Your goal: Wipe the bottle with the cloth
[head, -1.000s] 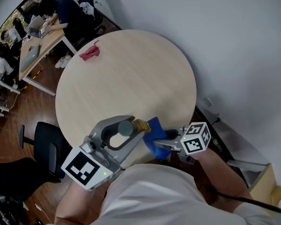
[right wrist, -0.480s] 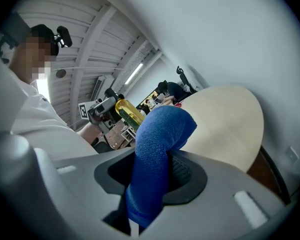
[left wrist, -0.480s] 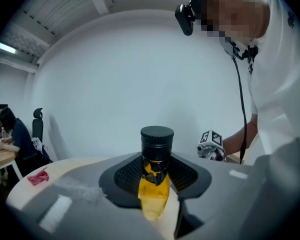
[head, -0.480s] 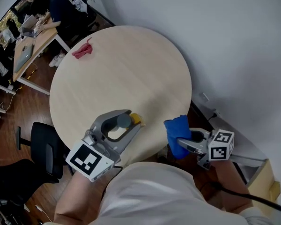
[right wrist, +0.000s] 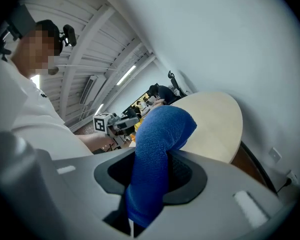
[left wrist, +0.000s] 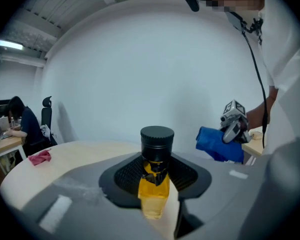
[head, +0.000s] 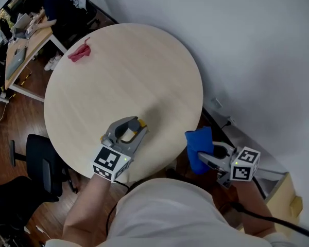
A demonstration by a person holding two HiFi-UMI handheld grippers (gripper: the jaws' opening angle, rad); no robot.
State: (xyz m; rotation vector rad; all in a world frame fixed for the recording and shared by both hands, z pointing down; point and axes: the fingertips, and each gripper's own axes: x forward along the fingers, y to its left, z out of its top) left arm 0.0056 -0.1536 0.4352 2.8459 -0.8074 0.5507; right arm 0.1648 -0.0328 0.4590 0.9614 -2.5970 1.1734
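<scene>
Two grippers in play, so sweeping from the left. A crumpled red rag [head: 80, 52] lies near the far-left rim of the round, pale wood-grain table [head: 123, 71]. Coming across, the left gripper [head: 127, 131] sits over the table's near edge, jaws closed snug on the bottle [left wrist: 155, 184]. It has a clear body full of amber-yellow liquid, stands upright, and is topped by a round matte black cap [left wrist: 157, 141]. Dimpled black pads [left wrist: 130, 171] press it from both sides. Whether its base touches the tabletop, can't tell.

Over to the right, past the table's edge, the right gripper [head: 205, 157] has its jaws clamped on the cloth [head: 198, 139]. That's a blue, nubby woven piece bunched into a soft hump, well apart from the bottle.

Print on show: black-and-white square markers on the left cube [head: 112, 162] and right cube [head: 245, 164].
</scene>
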